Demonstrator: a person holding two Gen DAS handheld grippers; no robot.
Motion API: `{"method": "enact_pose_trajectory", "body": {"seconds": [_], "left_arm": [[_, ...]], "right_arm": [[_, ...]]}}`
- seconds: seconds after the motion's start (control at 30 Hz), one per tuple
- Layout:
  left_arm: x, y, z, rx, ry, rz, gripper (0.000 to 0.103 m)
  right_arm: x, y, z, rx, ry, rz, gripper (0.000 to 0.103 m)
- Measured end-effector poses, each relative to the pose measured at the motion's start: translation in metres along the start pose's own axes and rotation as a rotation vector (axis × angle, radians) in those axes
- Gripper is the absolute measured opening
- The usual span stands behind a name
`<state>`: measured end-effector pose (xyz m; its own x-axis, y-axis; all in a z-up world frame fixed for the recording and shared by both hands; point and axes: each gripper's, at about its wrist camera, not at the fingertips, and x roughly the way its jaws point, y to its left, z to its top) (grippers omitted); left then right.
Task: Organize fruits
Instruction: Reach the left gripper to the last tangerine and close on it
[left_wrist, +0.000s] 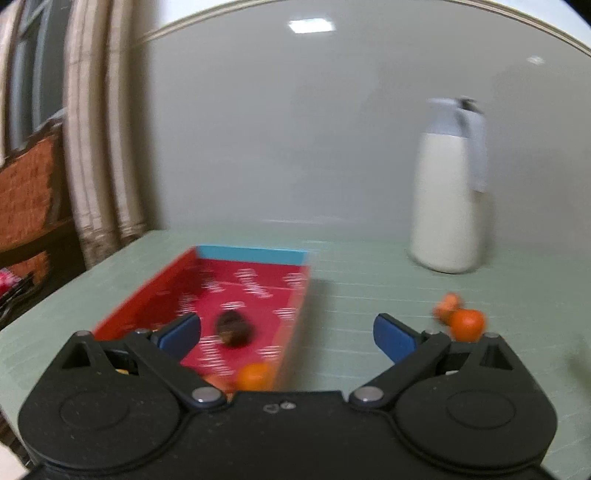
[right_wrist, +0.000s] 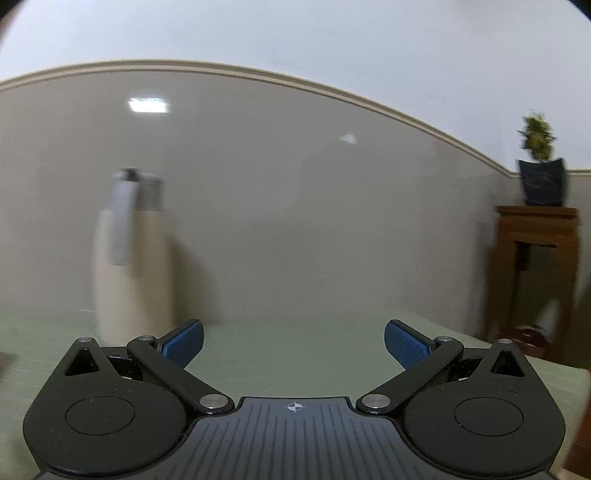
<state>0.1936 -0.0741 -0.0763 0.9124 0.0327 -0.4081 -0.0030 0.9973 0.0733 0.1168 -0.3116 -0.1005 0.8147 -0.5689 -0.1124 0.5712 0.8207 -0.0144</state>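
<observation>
on the pale green table (left_wrist: 369, 266) by a grey wall, both our left gripper (left_wrist: 286, 334) and right gripper (right_wrist: 293, 343) gape empty, so we should centre the left over the loose orange (left_wrist: 467, 325) right of the red box (left_wrist: 255, 288) before closing.

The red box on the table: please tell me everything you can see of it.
The red box is a shallow open tray, seemingly cardboard, with white print inside and a blue far wall. It lies flat on the green table, left of the white jug. Inside lie a dark brown fruit and an orange fruit. The picture is blurred.
</observation>
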Motion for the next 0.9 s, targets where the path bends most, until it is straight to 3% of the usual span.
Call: {"method": "enact_pose_trajectory", "body": {"seconds": [0.33,0.47,0.63,0.9], "left_arm": [[0.026,-0.094,-0.006,0.160,0.048,-0.191,0.088],[0.046,-0.111,-0.005,0.142,0.085,-0.204,0.077],[0.069,-0.126,-0.007,0.119,0.134,-0.213,0.075],[0.095,-0.138,-0.007,0.088,0.203,-0.217,0.062]], "right_arm": [[0.013,-0.043,-0.003,0.040,0.018,-0.121,0.103],[0.016,-0.054,-0.004,0.058,0.034,-0.133,0.103],[0.019,-0.063,-0.001,0.077,0.041,-0.121,0.103],[0.020,-0.064,0.001,0.084,0.056,-0.098,0.103]]}}
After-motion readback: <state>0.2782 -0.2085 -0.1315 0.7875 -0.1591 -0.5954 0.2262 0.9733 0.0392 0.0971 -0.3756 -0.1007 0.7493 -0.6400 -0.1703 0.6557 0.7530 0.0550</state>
